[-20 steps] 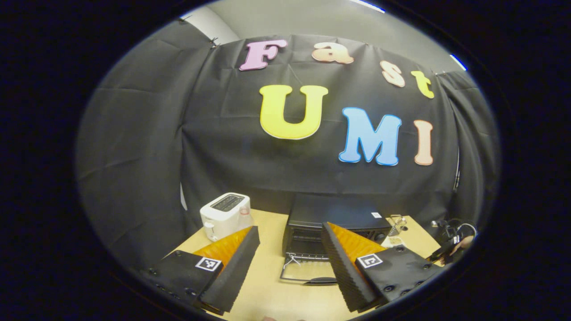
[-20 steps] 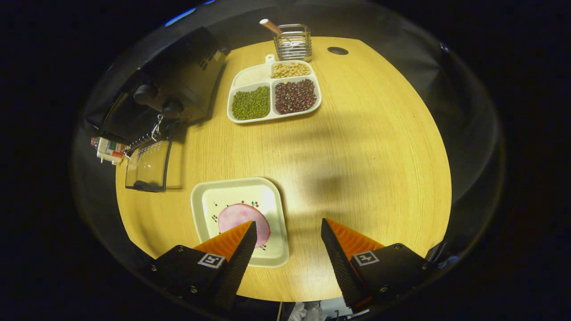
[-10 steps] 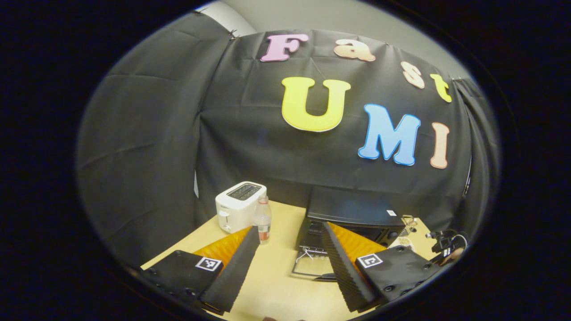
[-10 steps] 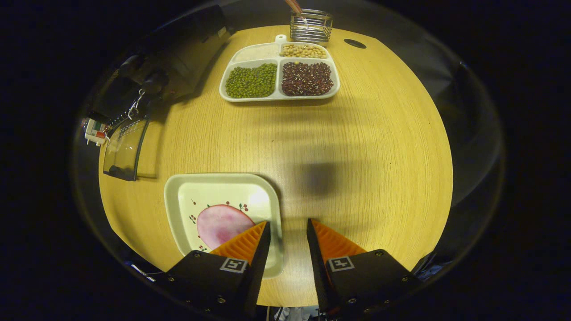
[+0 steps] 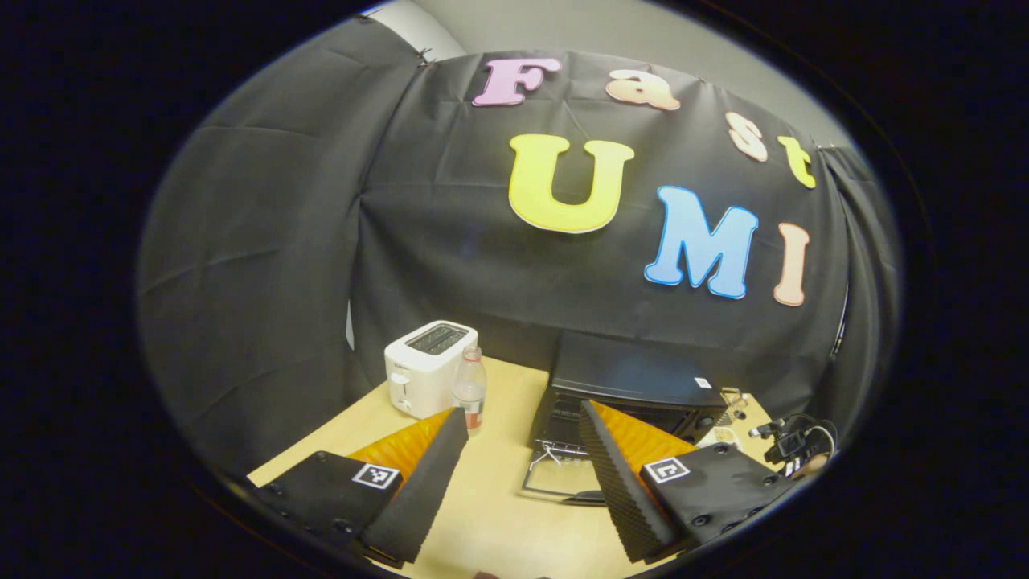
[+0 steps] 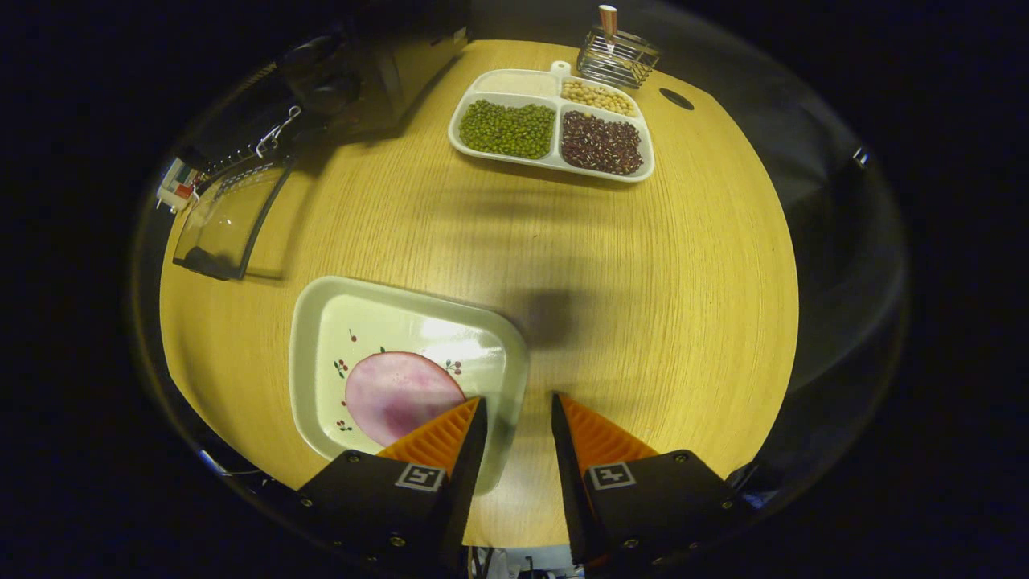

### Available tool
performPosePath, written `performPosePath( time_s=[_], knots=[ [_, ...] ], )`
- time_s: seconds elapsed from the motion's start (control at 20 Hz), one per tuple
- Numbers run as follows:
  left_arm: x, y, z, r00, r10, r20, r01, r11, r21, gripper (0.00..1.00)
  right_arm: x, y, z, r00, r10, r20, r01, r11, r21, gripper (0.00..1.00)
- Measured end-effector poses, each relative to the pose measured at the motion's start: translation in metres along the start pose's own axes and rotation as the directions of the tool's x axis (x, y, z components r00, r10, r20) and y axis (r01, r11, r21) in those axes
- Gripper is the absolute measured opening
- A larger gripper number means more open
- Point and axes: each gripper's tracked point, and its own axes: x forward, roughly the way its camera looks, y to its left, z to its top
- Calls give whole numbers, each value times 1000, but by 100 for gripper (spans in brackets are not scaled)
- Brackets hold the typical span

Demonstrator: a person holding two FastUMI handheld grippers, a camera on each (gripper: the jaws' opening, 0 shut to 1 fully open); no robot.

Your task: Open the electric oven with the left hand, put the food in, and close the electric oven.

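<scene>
Left claw (image 5: 522, 414) spread, holding nothing; right claw (image 6: 514, 402) narrowed astride plate (image 6: 321, 322) rim, grip unclear.

Cream plate (image 6: 321, 322), cherry print; pink slice (image 6: 398, 394).

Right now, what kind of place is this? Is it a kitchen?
Probably a pretend kitchen set up in a booth, not a real one. A toaster and an open oven sit on a wooden table, with black cloth hung behind as the wall.
</scene>
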Motion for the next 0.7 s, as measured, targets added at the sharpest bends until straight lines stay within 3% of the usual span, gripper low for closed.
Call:
performPosePath(
  time_s=[0.1,0.15,0.3,0.35,0.4,0.45,0.5,0.55,0.6,0.7],
  knots=[
    [1,4,-2,1000,5,-9,-5,1000,-8,100,0,4,-4,1000,30,-8,-30,999,40,51],
    [2,6,-3,1000,7,-14,-7,1000,-13,95,0,6,-6,999,41,-8,-41,998,55,50],
    [6,6,-11,1000,7,-30,-8,1000,-26,95,-2,18,-1,996,84,24,-86,988,127,51],
    [6,4,-11,999,2,-33,-3,1000,-29,95,1,19,-4,996,87,18,-88,989,119,20],
    [8,2,-12,999,-1,-34,0,1000,-30,95,2,20,3,993,108,54,-114,986,119,19],
    [10,-1,-12,999,-5,-33,4,1000,-30,95,27,18,0,993,90,82,-99,988,120,11],
    [10,-5,-11,999,-16,-32,15,999,-30,95,24,20,8,988,120,94,-132,982,136,1],
    [9,-7,-9,999,-25,-29,24,999,-23,100,46,17,11,985,134,111,-150,976,159,1],
    [9,-8,-7,999,-27,-22,26,1000,-14,95,51,16,15,979,156,130,-180,964,197,1],
    [8,-8,-1,999,-33,-11,33,999,-2,100,63,12,16,961,228,158,-267,915,303,1]
  ],
)
